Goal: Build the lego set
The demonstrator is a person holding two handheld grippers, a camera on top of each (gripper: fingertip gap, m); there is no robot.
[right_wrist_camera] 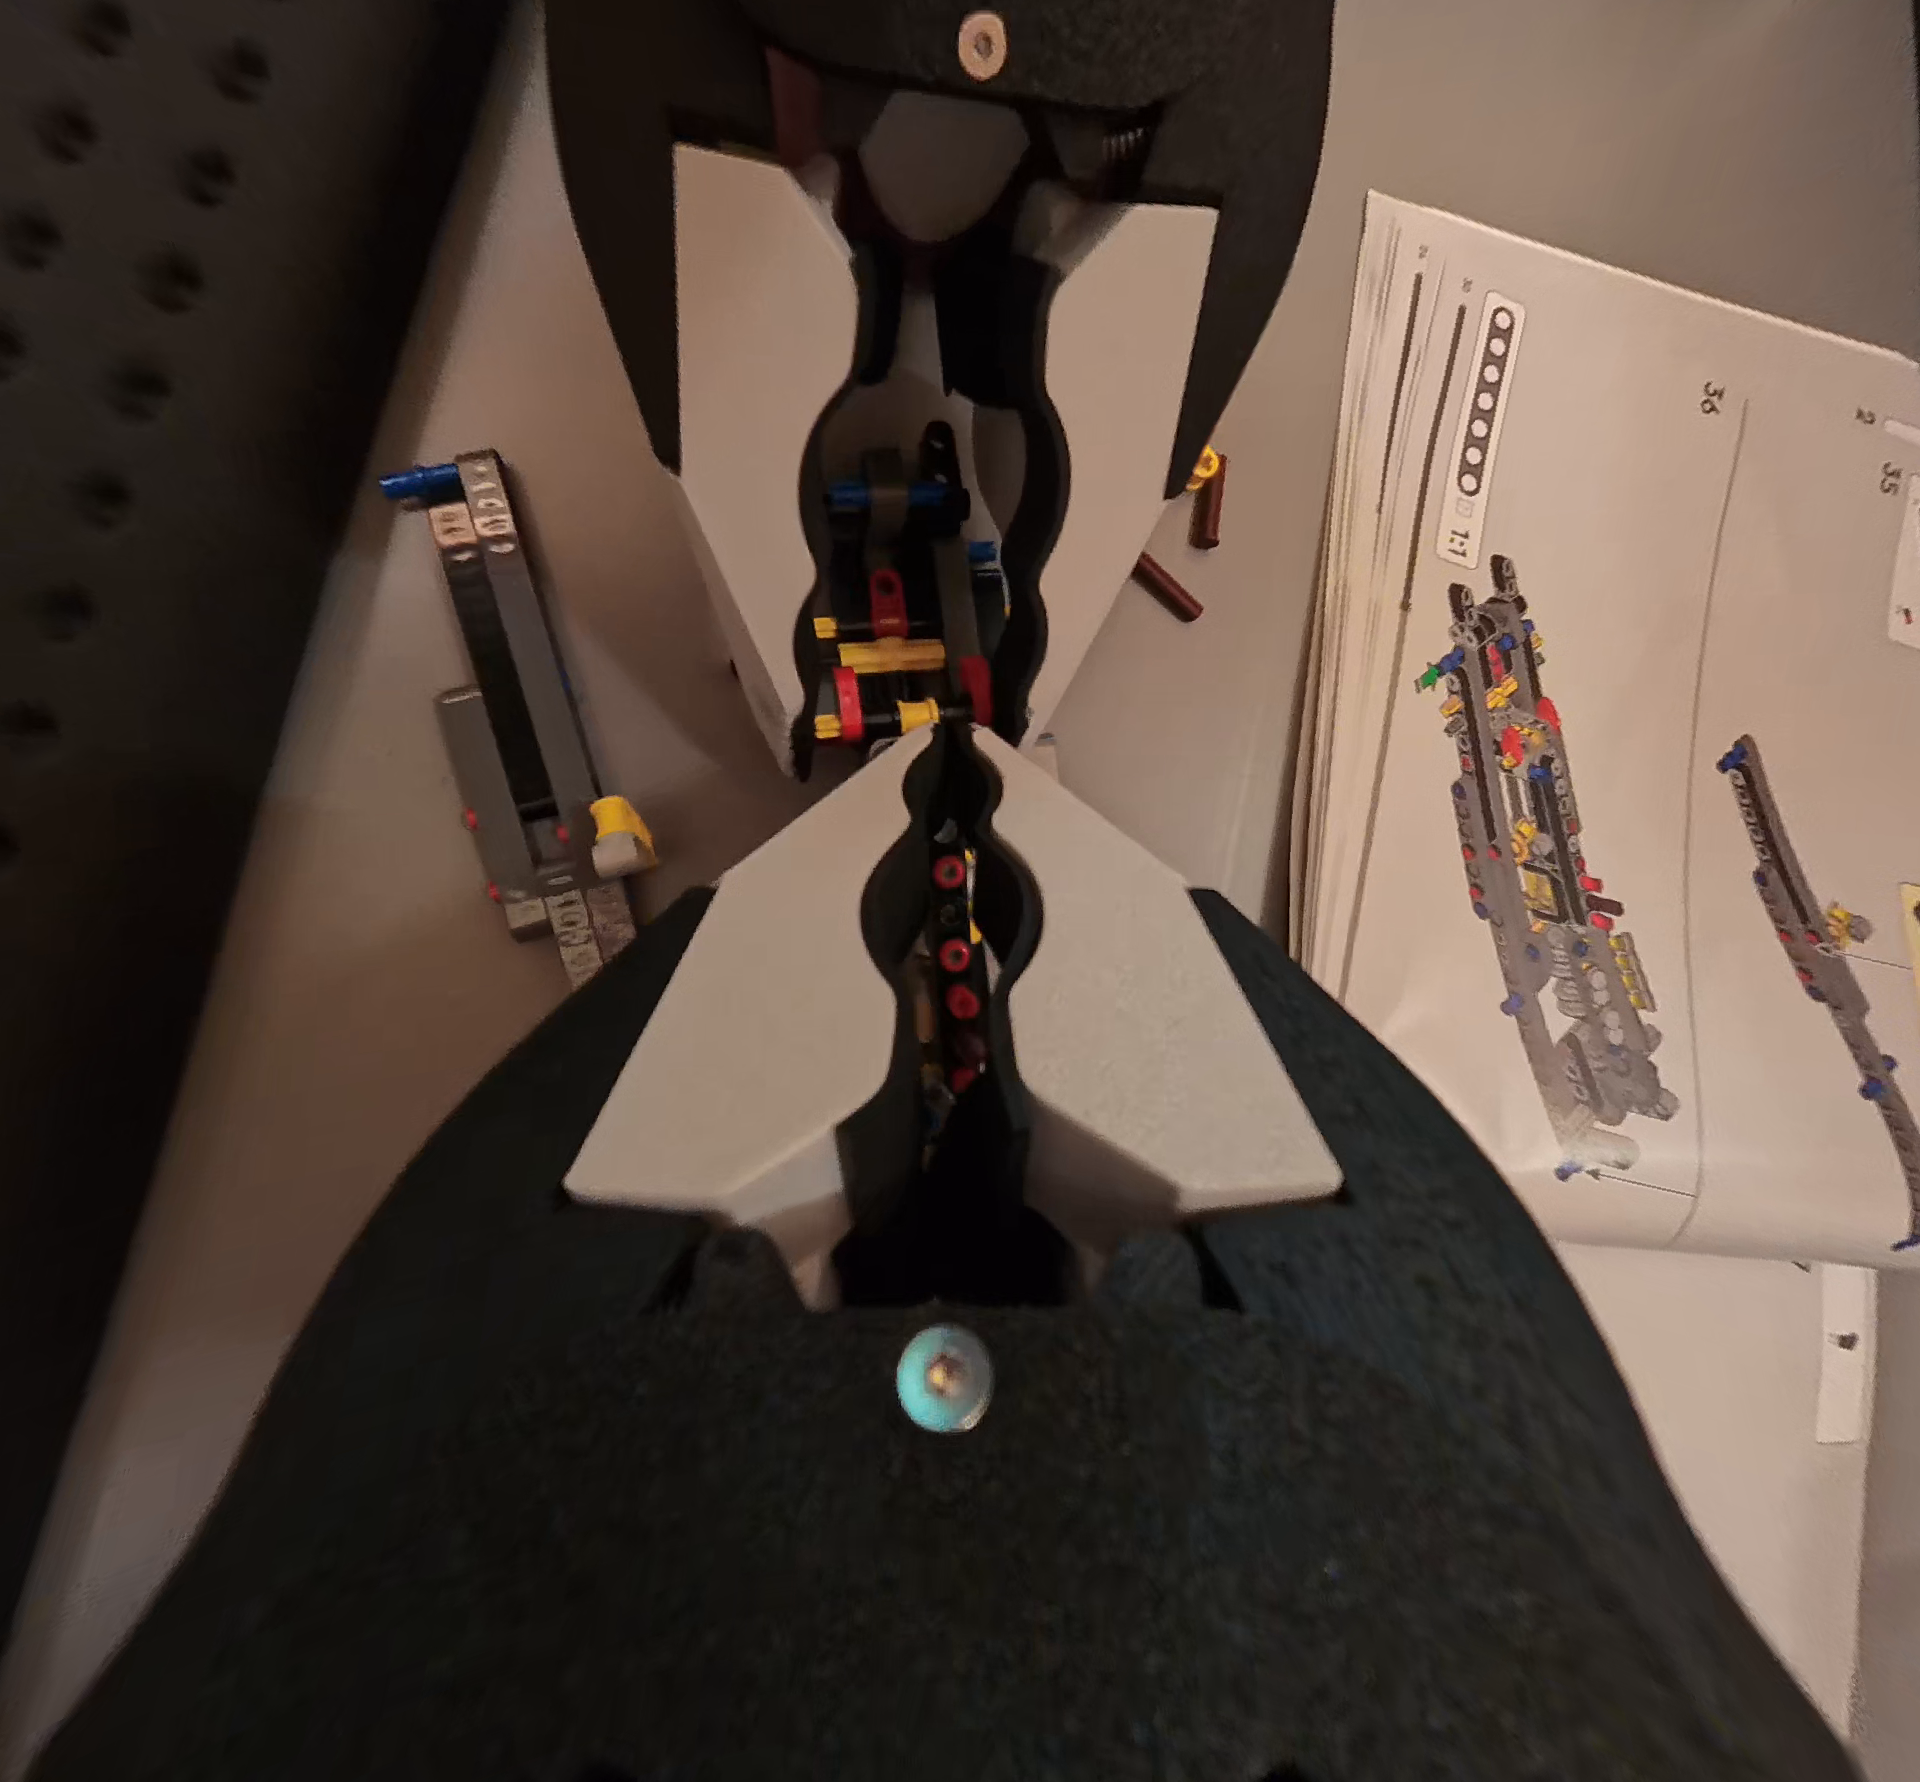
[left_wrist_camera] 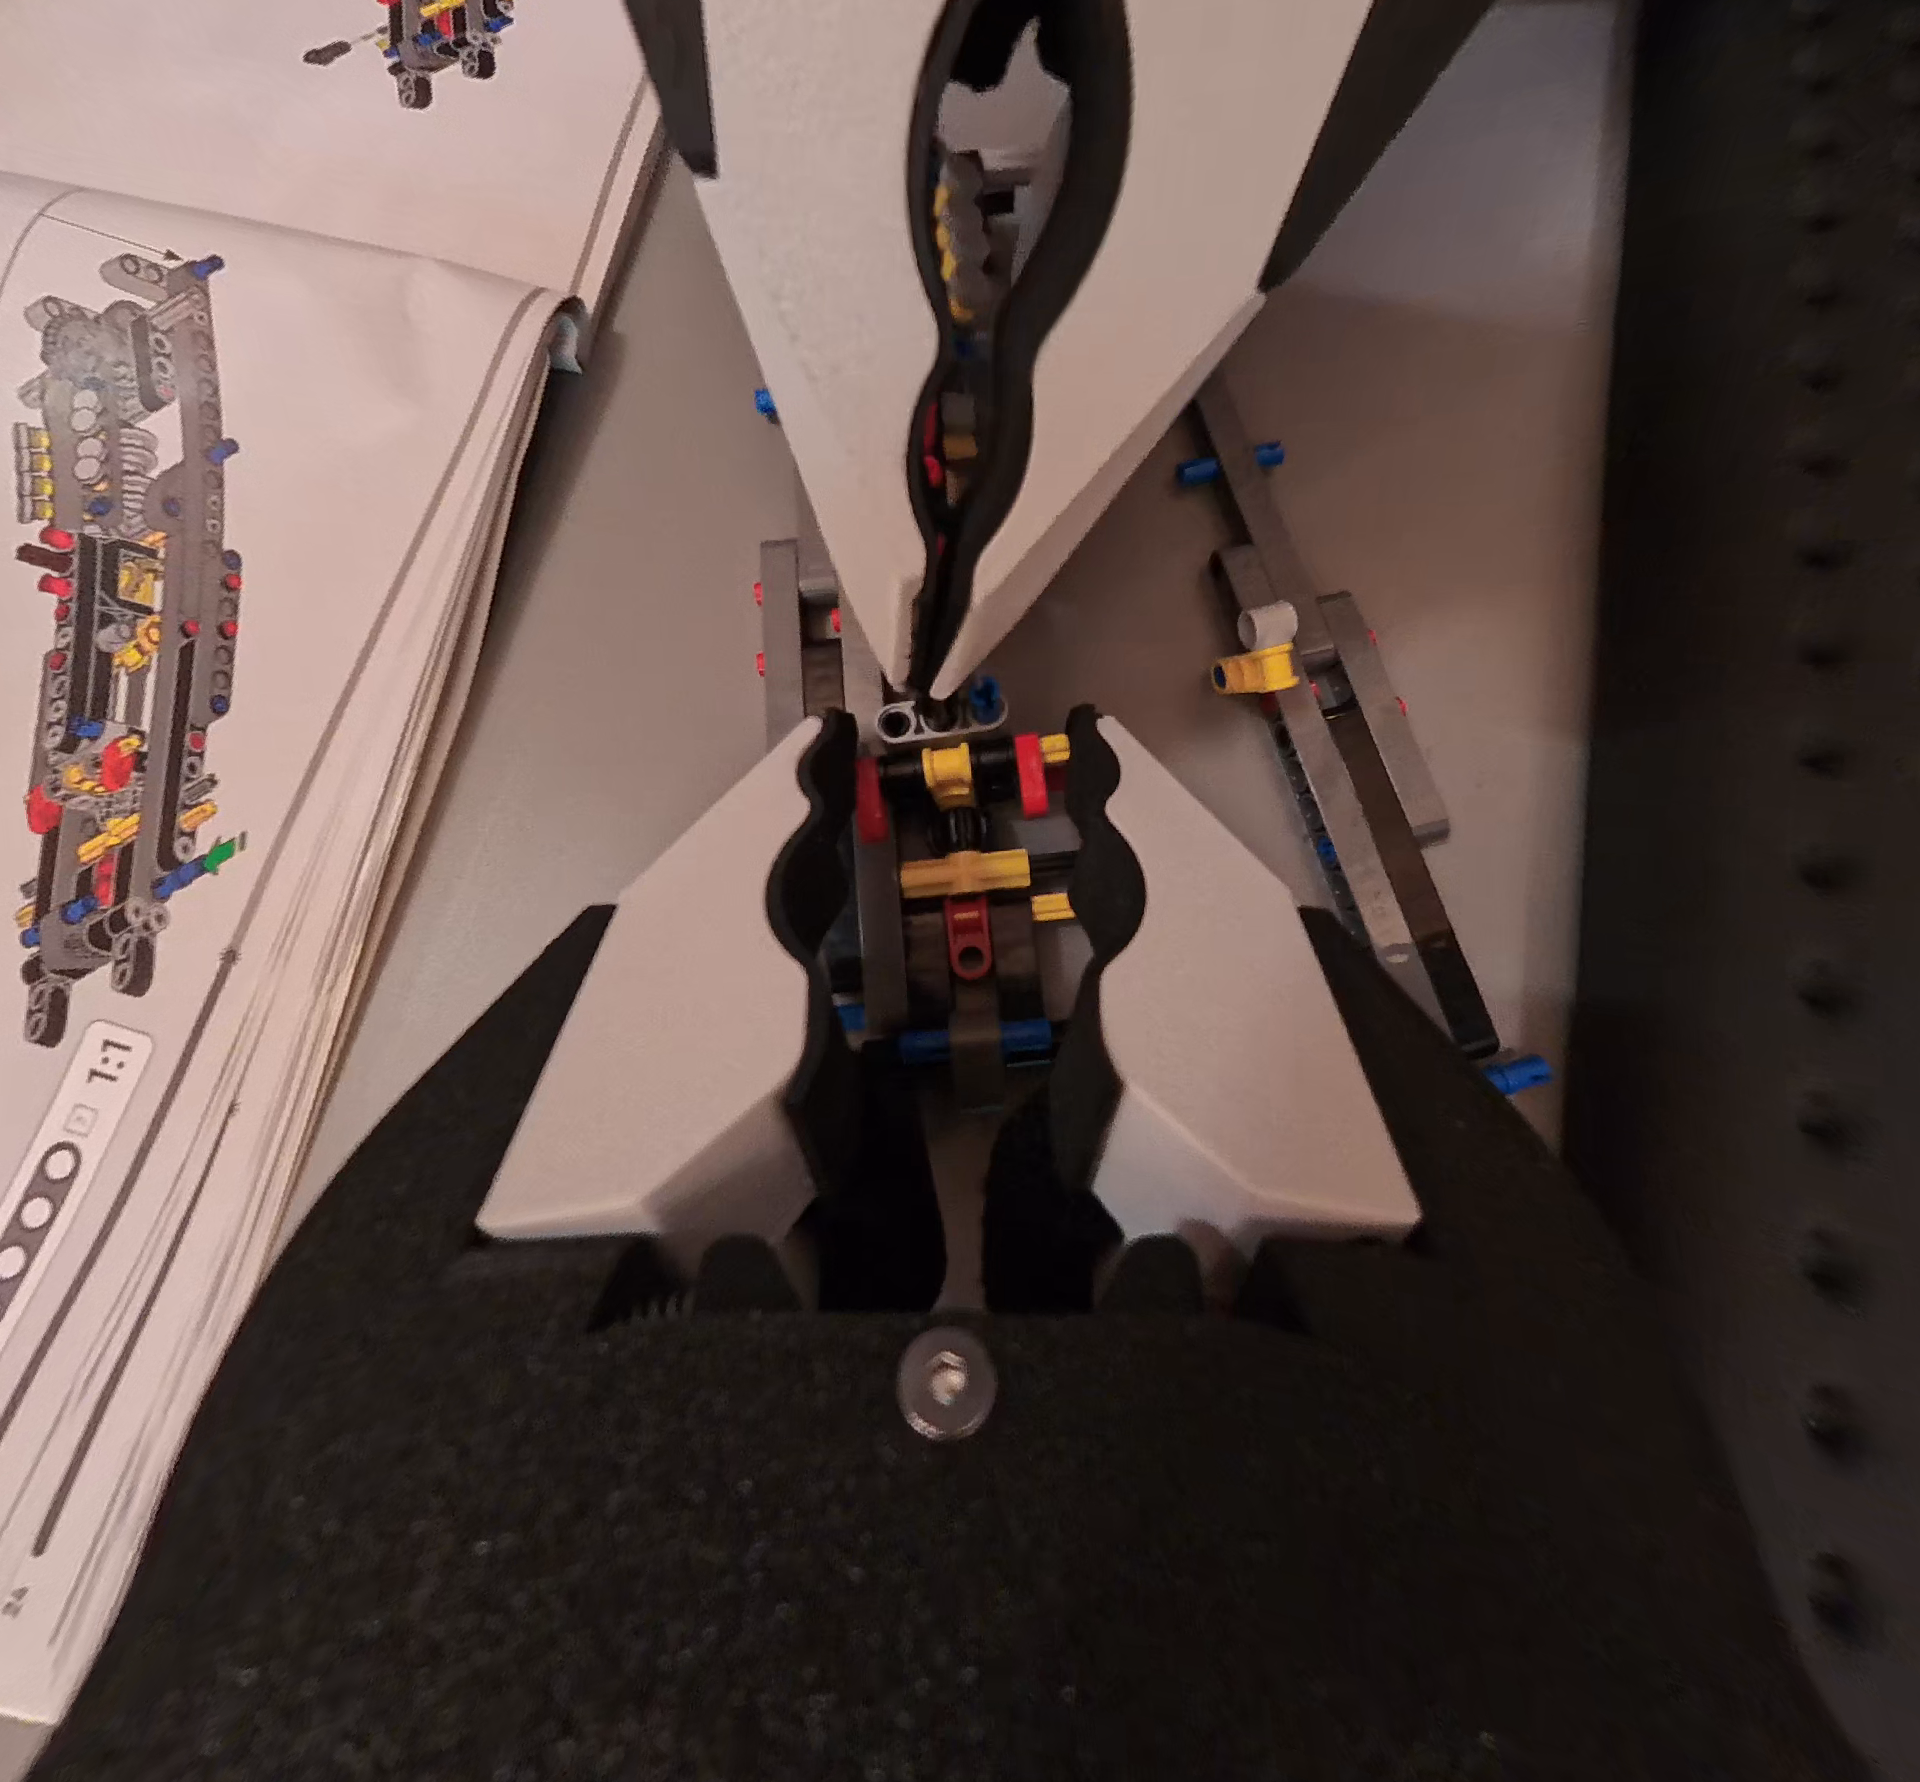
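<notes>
Left claw (left_wrist_camera: 961, 724): we see it level over the bench (left_wrist_camera: 665, 589), fingers part-open and pressed on both sides of the lego assembly (left_wrist_camera: 961, 885)
Right claw (right_wrist_camera: 951, 740): facing it tip to tip; nearly closed, gripping the assembly's far end
Spare beams (left_wrist_camera: 1340, 745): right of the assembly
Instruction booklet (left_wrist_camera: 260, 589): left of the assembly, open

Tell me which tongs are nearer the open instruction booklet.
Left. The left tongs straddle the lego chassis beside the instruction booklet; the right tongs reach in opposite, farther from its pages.
</notes>
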